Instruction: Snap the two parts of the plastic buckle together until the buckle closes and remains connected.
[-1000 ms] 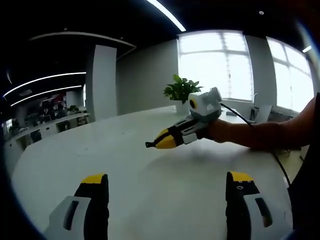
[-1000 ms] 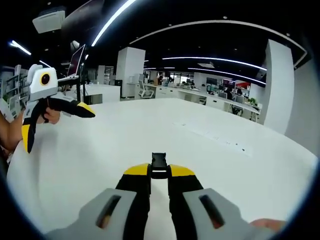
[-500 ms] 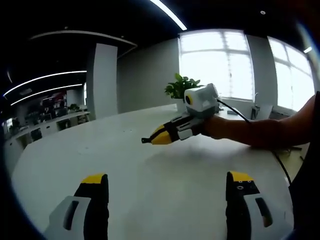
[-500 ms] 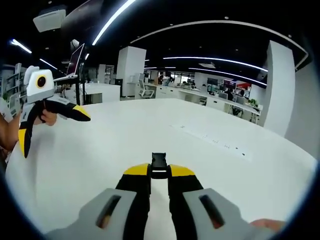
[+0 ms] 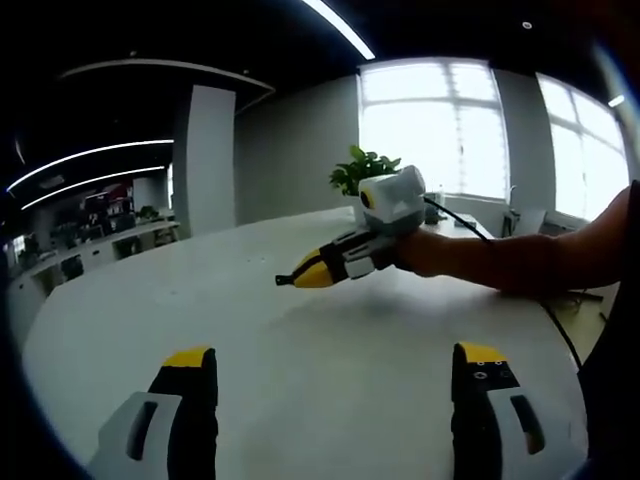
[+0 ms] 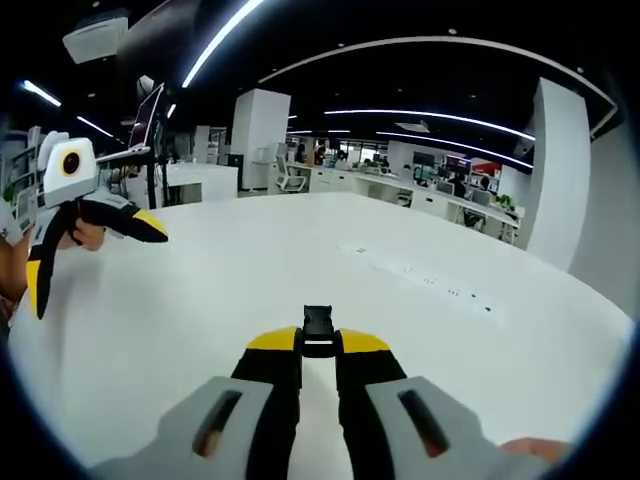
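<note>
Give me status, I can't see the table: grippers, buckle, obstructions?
Right gripper shut on black buckle part, above white table. Left gripper open, empty. Nothing between them. Other buckle part unseen.

Each tool (image 6: pixel 319 350) has black jaws, yellow tips, grey-white housing and black cable.

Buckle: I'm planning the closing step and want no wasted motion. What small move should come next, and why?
Probably bring the left claw toward the right claw. The right one is shut on one black buckle piece, held above the white table. The left claw stands open with nothing between its jaws, off to the side. No second buckle piece is visible, so the left claw likely has to find and grasp it first.
</note>
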{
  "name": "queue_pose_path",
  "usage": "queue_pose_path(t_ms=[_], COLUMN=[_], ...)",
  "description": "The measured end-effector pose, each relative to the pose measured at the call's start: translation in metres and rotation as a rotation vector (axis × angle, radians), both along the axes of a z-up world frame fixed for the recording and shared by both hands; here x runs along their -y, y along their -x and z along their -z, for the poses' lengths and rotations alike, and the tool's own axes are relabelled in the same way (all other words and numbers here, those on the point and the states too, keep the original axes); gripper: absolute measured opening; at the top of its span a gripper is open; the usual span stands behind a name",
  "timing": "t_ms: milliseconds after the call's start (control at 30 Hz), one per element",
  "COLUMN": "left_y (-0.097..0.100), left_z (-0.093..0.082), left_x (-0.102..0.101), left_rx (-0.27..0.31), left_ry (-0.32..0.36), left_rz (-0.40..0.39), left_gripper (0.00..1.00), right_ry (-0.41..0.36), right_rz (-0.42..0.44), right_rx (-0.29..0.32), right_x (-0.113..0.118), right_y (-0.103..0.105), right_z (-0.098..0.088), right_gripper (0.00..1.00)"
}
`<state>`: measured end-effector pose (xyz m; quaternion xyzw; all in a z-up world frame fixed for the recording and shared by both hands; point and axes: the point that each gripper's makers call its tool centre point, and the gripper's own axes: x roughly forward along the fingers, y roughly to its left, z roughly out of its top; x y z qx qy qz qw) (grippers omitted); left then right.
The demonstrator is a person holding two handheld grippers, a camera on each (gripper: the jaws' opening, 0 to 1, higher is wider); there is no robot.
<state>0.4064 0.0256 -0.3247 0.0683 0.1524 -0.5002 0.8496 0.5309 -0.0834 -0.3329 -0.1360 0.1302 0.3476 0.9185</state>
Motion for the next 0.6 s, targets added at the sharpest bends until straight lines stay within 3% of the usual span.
queue_pose_path(t_ms=[133, 600], left_y=[0.005, -0.001], left_z=[-0.007, -0.009], left_x=[0.004, 0.000], left_rx=[-0.037, -0.032], left_ry=[0.056, 0.066], left_rz=[0.022, -0.001], left_gripper=[0.99, 0.99], right_ry=[0.002, 0.010], right_rz=[0.001, 0.004], right_rx=[-0.004, -0.024], right_x=[-0.001, 0.002], right_y=[-0.003, -0.014], right_z=[0.001, 0.011], right_gripper=[0.11, 0.11])
